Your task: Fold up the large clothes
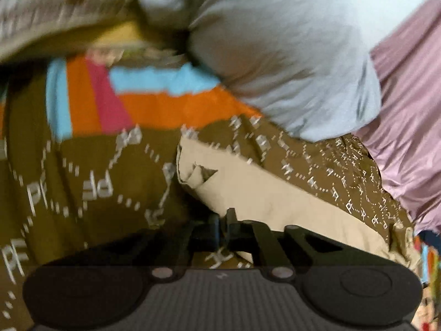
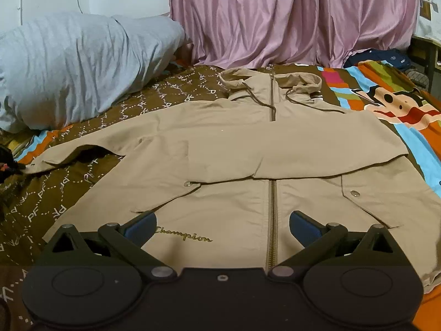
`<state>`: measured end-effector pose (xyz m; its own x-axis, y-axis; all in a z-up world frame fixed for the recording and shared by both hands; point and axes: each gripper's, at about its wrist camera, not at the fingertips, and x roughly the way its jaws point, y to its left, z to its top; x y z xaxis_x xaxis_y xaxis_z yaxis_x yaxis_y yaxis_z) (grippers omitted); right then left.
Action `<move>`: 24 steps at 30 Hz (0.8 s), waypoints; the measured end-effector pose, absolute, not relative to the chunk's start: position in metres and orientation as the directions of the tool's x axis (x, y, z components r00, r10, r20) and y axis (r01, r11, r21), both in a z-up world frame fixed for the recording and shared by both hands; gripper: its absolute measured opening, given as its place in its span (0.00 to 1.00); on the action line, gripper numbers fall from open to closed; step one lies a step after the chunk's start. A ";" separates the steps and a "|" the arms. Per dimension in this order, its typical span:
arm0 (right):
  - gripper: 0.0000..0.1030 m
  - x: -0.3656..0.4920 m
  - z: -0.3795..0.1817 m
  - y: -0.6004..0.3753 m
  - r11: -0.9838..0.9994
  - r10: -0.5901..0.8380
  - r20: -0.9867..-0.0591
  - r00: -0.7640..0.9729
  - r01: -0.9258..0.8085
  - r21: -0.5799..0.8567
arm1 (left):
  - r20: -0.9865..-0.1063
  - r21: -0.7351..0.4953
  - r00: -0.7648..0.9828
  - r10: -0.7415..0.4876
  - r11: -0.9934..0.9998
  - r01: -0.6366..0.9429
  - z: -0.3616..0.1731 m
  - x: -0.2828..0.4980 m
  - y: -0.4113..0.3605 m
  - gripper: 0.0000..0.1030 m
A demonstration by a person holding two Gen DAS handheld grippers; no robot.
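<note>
A beige hooded zip jacket lies front up on the bed, hood toward the curtain. Its right sleeve is folded across the chest; its left sleeve stretches out to the left. My right gripper is open and empty, hovering over the jacket's lower front near the "Champion" lettering. In the blurred left wrist view my left gripper is shut on the end of the beige sleeve, low over the brown bedspread. It also shows as a dark shape at the sleeve end in the right wrist view.
The bed has a brown patterned bedspread with bright cartoon stripes at the right. A large light-blue pillow lies at the back left. Pink curtains hang behind the bed. A dark bag sits at the far right.
</note>
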<state>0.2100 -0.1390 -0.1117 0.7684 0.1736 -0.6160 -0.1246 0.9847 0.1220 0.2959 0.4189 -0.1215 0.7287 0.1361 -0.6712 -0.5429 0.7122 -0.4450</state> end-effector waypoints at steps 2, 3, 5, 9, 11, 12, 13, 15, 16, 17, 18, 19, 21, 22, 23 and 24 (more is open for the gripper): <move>0.99 0.209 -0.112 -0.140 0.983 0.182 -0.613 0.768 -0.127 0.133 | -0.636 -0.404 0.752 0.173 0.756 -0.515 -0.102 0.301 0.405 0.00; 0.99 0.209 -0.111 -0.141 0.982 0.188 -0.610 0.770 -0.128 0.140 | -0.611 -0.387 0.770 0.184 0.779 -0.493 -0.092 0.303 0.396 0.00; 0.99 0.208 -0.110 -0.144 0.980 0.196 -0.602 0.774 -0.130 0.152 | -0.543 -0.350 0.818 0.191 0.834 -0.427 -0.065 0.310 0.374 0.00; 0.99 0.211 -0.105 -0.154 0.973 0.220 -0.576 0.787 -0.139 0.183 | -0.401 -0.256 0.909 0.115 0.939 -0.232 -0.008 0.328 0.315 0.00; 0.99 0.215 -0.100 -0.162 0.968 0.235 -0.558 0.796 -0.141 0.207 | -0.347 -0.195 0.937 0.041 0.974 -0.115 0.018 0.339 0.277 0.00; 0.99 0.218 -0.096 -0.168 0.964 0.244 -0.548 0.800 -0.142 0.223 | -0.328 -0.175 0.945 0.002 0.982 -0.063 0.028 0.343 0.260 0.00; 0.99 0.221 -0.093 -0.174 0.960 0.253 -0.537 0.805 -0.140 0.242 | -0.315 -0.158 0.948 -0.039 0.987 -0.012 0.037 0.347 0.242 0.00; 0.99 0.232 -0.086 -0.190 0.949 0.268 -0.513 0.816 -0.132 0.285 | -0.303 -0.123 0.945 -0.122 0.989 0.088 0.051 0.354 0.204 0.00; 0.98 0.240 -0.081 -0.200 0.944 0.268 -0.503 0.822 -0.122 0.305 | -0.298 -0.106 0.941 -0.160 0.985 0.134 0.055 0.355 0.185 0.00; 0.97 0.249 -0.076 -0.211 0.937 0.271 -0.490 0.828 -0.110 0.332 | -0.298 -0.088 0.932 -0.207 0.978 0.189 0.058 0.356 0.163 0.00; 0.97 0.257 -0.072 -0.220 0.929 0.276 -0.480 0.833 -0.102 0.357 | -0.303 -0.077 0.921 -0.245 0.969 0.233 0.059 0.357 0.146 0.00; 0.96 0.268 -0.067 -0.231 0.917 0.285 -0.468 0.837 -0.095 0.387 | -0.313 -0.064 0.905 -0.289 0.957 0.283 0.057 0.357 0.125 0.00; 0.95 0.291 -0.057 -0.250 0.888 0.316 -0.444 0.838 -0.096 0.450 | -0.335 -0.034 0.874 -0.353 0.931 0.363 0.051 0.353 0.087 0.00; 0.94 0.304 -0.051 -0.258 0.873 0.337 -0.435 0.835 -0.104 0.477 | -0.347 -0.022 0.858 -0.379 0.918 0.396 0.046 0.350 0.070 0.00; 0.94 0.314 -0.045 -0.263 0.862 0.355 -0.427 0.832 -0.115 0.493 | -0.363 -0.018 0.838 -0.406 0.903 0.430 0.038 0.346 0.052 0.00; 0.94 0.325 -0.038 -0.268 0.851 0.375 -0.412 0.830 -0.132 0.508 | -0.379 -0.018 0.821 -0.426 0.891 0.454 0.030 0.342 0.037 0.00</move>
<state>0.3246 -0.2678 -0.0383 0.8304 0.3753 -0.4119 -0.1323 0.8509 0.5085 0.3422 0.0367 0.0298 0.8213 -0.4263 -0.3790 0.4542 0.8907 -0.0177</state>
